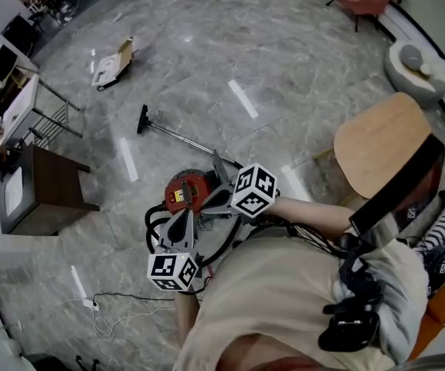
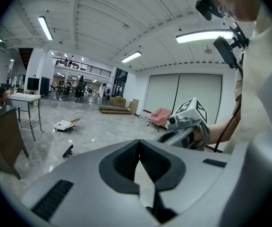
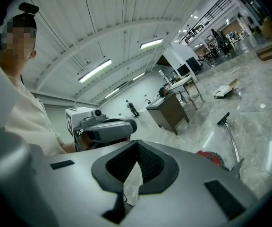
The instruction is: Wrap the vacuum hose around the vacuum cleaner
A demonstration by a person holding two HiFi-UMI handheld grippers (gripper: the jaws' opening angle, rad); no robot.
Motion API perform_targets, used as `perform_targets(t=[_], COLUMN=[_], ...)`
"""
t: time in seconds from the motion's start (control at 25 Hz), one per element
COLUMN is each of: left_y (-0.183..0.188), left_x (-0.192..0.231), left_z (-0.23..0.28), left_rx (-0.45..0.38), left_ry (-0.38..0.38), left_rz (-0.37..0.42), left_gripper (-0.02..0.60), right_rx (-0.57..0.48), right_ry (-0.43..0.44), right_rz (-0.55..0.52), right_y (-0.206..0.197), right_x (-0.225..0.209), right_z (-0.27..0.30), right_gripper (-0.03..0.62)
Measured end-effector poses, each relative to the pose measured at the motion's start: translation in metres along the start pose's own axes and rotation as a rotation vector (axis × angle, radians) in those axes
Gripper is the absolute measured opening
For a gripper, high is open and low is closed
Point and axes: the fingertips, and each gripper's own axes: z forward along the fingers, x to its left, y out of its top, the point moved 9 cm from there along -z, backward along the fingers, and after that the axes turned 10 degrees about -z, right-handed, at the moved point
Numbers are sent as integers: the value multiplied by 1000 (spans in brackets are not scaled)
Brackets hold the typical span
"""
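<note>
A: Tool states?

B: The left tool [image 2: 139,150] and right tool [image 3: 137,150] were each recorded with jaws together and nothing between them. Both were held low over the red vacuum cleaner [image 1: 188,192], probably so that the hose [image 1: 151,221] was within reach.

A: Hose position?

B: It was noted in black loops on the floor [image 1: 284,68], close against the cleaner on the left tool's side. Whether the wrapping was finished could not be judged. The wand [image 1: 178,135] was laid flat, its long axis running from the cleaner away from the person, with the nozzle [image 1: 142,119] at the far end.
</note>
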Motion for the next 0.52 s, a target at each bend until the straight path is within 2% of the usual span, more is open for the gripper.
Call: perform_targets(t=[0.2,0.52], left_y=[-16,-38], left_x=[23,33], left_z=[-32,-52], left_rx=[12,66], left_ry=[-61,-173], left_rz=[-55,-30], left_gripper=[5,6], right_rx=[54,30], right_ry=[-23,-66], right_rz=[23,93], right_y=[-13,-36], right_x=[42,80], right_z=[43,82], right_gripper=[3,3])
